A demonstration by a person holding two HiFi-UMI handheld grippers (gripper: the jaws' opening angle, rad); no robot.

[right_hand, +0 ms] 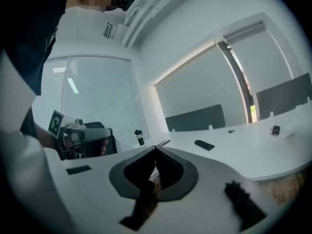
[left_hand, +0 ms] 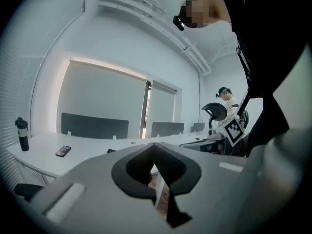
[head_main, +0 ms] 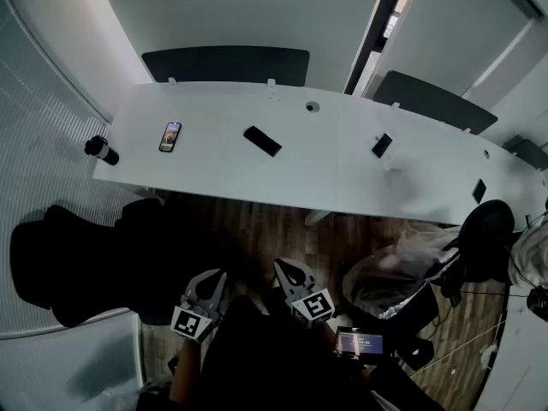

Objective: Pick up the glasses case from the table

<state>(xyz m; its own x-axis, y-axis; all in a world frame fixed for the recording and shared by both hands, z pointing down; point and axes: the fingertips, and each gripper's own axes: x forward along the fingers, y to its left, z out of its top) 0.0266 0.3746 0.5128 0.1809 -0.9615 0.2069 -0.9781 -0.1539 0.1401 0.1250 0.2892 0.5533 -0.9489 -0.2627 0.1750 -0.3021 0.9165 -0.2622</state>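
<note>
The glasses case (head_main: 262,140) is a black oblong lying near the middle of the long white table (head_main: 223,178). The right gripper view shows the glasses case (right_hand: 204,145) on the tabletop beyond the jaws. In the left gripper view only a dark end of it (left_hand: 111,150) peeks over the jaw's edge. My left gripper (head_main: 214,276) and right gripper (head_main: 283,266) hang low over the wooden floor, well short of the table. Each points toward the table. The left gripper (left_hand: 155,144) has its jaws together with nothing between them. So does the right gripper (right_hand: 156,147).
On the table lie a phone (head_main: 169,136), a black bottle (head_main: 101,149) at its left corner, and two more dark items (head_main: 382,145) (head_main: 479,190). Dark chairs (head_main: 224,63) stand behind it. A black office chair (head_main: 77,264) stands on the left, and a bag (head_main: 402,276) lies on the right.
</note>
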